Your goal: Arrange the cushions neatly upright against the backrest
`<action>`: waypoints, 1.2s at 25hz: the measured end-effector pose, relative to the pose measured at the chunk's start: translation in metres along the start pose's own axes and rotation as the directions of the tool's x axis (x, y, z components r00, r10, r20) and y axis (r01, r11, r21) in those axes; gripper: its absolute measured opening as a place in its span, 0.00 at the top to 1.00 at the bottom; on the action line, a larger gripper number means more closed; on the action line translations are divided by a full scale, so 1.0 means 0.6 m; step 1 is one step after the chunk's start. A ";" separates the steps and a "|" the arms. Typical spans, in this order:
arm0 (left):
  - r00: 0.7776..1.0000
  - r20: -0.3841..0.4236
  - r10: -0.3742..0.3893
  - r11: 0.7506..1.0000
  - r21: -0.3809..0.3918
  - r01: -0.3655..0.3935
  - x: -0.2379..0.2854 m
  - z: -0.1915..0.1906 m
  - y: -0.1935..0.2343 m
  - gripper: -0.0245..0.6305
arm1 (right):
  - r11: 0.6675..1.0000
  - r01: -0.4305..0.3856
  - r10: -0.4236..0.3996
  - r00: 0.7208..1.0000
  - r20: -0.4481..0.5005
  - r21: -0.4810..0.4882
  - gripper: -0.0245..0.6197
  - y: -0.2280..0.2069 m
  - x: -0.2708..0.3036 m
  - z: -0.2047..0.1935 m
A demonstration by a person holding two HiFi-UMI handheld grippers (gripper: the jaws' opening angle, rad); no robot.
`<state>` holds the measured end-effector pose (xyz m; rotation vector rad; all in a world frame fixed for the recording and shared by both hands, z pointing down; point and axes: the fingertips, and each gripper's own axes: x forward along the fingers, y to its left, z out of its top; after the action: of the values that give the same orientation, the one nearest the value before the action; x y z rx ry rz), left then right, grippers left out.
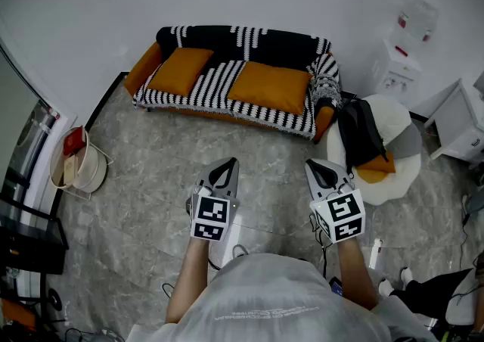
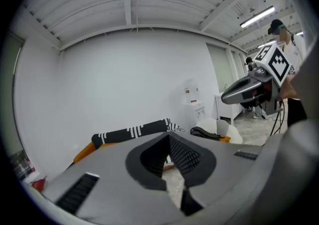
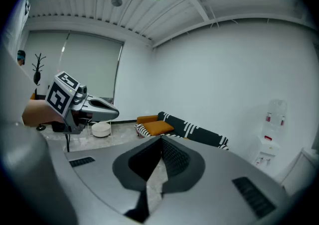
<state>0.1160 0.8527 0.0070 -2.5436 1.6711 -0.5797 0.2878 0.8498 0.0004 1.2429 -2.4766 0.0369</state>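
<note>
An orange sofa (image 1: 144,66) under a black-and-white striped throw stands against the far wall. Two orange cushions lie flat on its seat, one at the left (image 1: 182,69) and one at the right (image 1: 270,85). My left gripper (image 1: 224,169) and right gripper (image 1: 321,170) hover side by side over the marble floor, well short of the sofa, both shut and empty. In the left gripper view the sofa's striped backrest (image 2: 132,132) shows beyond the closed jaws, and the right gripper (image 2: 244,90) is at the right. The right gripper view shows the sofa (image 3: 192,131) with one cushion (image 3: 158,128).
A white round chair (image 1: 399,169) right of the sofa carries a black garment (image 1: 361,132) and an orange pad (image 1: 376,169). A white dispenser (image 1: 401,51) and a white cabinet (image 1: 458,122) stand at the right. A white basket (image 1: 82,167) sits at the left.
</note>
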 end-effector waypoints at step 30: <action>0.998 -0.041 0.056 0.998 -0.032 -0.057 0.019 -0.025 -0.108 0.92 | 0.977 -0.150 0.156 0.987 -0.026 0.151 0.96 -0.075 0.006 -0.077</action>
<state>0.1718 0.8721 0.0398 -2.5139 1.7744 -0.6077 0.3355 0.8280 0.0385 1.0938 -2.5706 0.2873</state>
